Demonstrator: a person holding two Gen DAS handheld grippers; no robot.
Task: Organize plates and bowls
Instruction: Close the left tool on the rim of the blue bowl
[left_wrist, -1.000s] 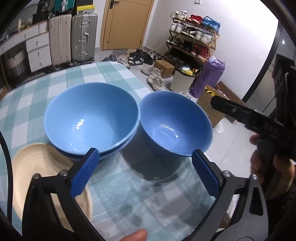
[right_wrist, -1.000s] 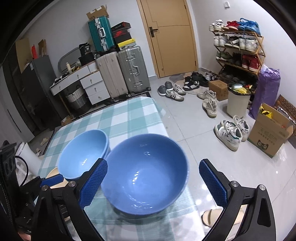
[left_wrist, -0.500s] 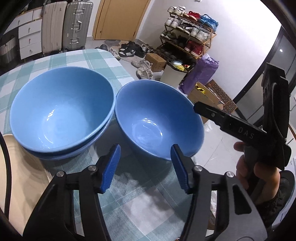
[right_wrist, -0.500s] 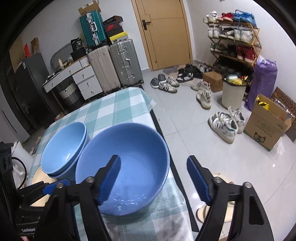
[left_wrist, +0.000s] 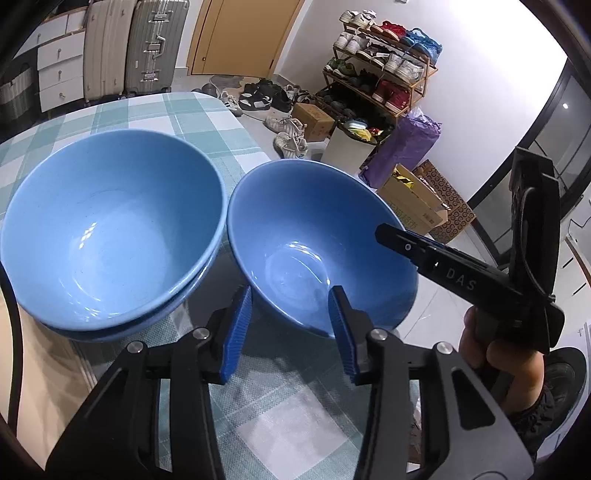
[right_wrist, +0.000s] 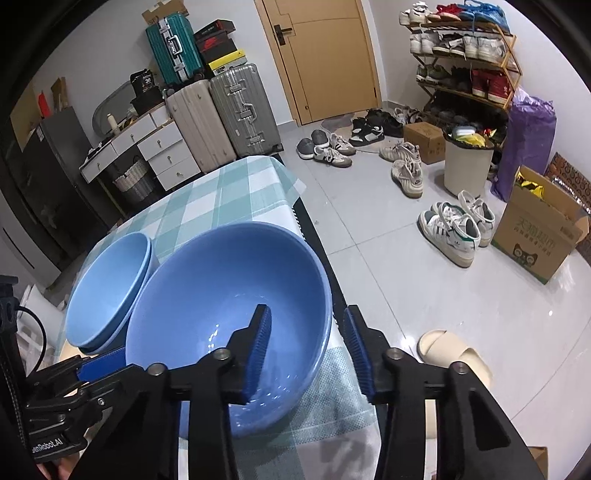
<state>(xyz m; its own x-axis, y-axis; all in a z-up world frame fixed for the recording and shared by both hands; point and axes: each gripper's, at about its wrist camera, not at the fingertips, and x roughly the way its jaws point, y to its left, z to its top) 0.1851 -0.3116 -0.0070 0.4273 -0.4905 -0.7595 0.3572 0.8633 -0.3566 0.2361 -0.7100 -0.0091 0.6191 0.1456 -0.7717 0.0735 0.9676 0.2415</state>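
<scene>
A single blue bowl (left_wrist: 317, 236) stands on the checked tablecloth (left_wrist: 284, 413) near the table's right edge. To its left is a stack of two blue bowls (left_wrist: 107, 229). My left gripper (left_wrist: 291, 325) straddles the single bowl's near rim, one pad outside and one inside, with a gap still showing. My right gripper (right_wrist: 306, 347) straddles the same bowl's (right_wrist: 221, 302) right rim, its left pad inside the bowl and its right pad outside, not pressed on it. The stack also shows in the right wrist view (right_wrist: 107, 291).
A beige plate (left_wrist: 40, 402) lies at the left, partly under the stack. The table edge (right_wrist: 325, 258) drops to the floor just right of the single bowl. Shoes (right_wrist: 454, 229), a slipper (right_wrist: 454, 358), a bin and a cardboard box stand on the floor.
Both grippers have narrowed from wide open and moved in onto the single bowl's rim, the left at its near side, the right at its right side. The bowls have not moved.
</scene>
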